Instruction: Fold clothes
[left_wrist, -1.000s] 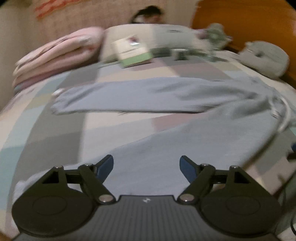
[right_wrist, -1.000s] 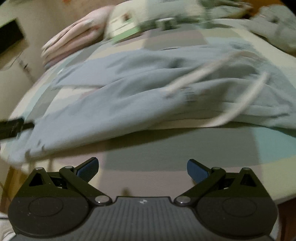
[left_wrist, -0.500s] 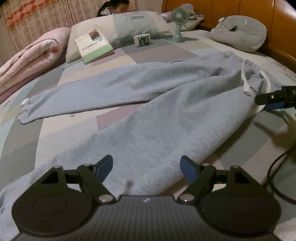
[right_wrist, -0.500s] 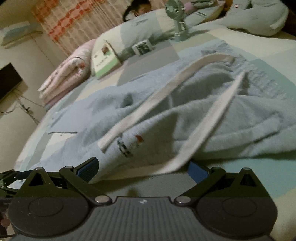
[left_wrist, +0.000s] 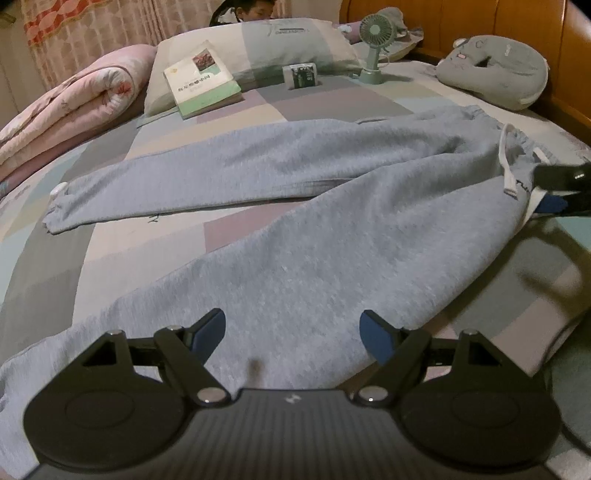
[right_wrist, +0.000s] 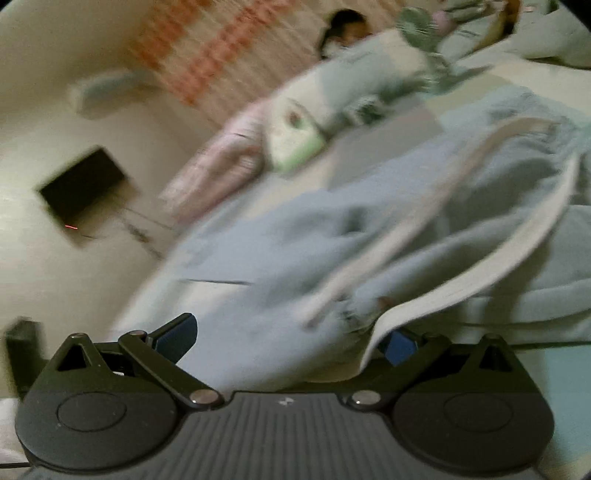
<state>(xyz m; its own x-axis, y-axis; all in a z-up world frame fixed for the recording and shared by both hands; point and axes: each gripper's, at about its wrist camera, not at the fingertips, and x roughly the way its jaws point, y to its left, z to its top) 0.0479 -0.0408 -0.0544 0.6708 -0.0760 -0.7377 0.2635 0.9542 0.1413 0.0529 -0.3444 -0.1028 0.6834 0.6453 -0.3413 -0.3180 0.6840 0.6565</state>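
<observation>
Grey sweatpants (left_wrist: 332, 258) lie spread on the bed, legs reaching left and the waistband with white drawstrings (left_wrist: 508, 166) at the right. My left gripper (left_wrist: 293, 330) hovers open just above the near leg, nothing between its pads. My right gripper (right_wrist: 288, 338) is open at the waistband, and the grey fabric (right_wrist: 295, 295) and a white drawstring (right_wrist: 480, 273) lie between its wide-set fingers. The right wrist view is blurred. From the left wrist view the right gripper (left_wrist: 561, 188) shows at the far right edge, against the waistband.
On the patchwork bedspread (left_wrist: 240, 229) lie a book (left_wrist: 203, 88), a pillow (left_wrist: 295, 44), a small green fan (left_wrist: 375, 40), a grey neck cushion (left_wrist: 495, 74) and a rolled pink quilt (left_wrist: 74, 107). A person's head (left_wrist: 255, 9) shows behind the pillow. A wooden headboard (left_wrist: 461, 22) runs along the right.
My right gripper has closed in on the waistband until fabric lies between its fingers, and its view has tipped upward. The left gripper slid over the near leg, then held still.
</observation>
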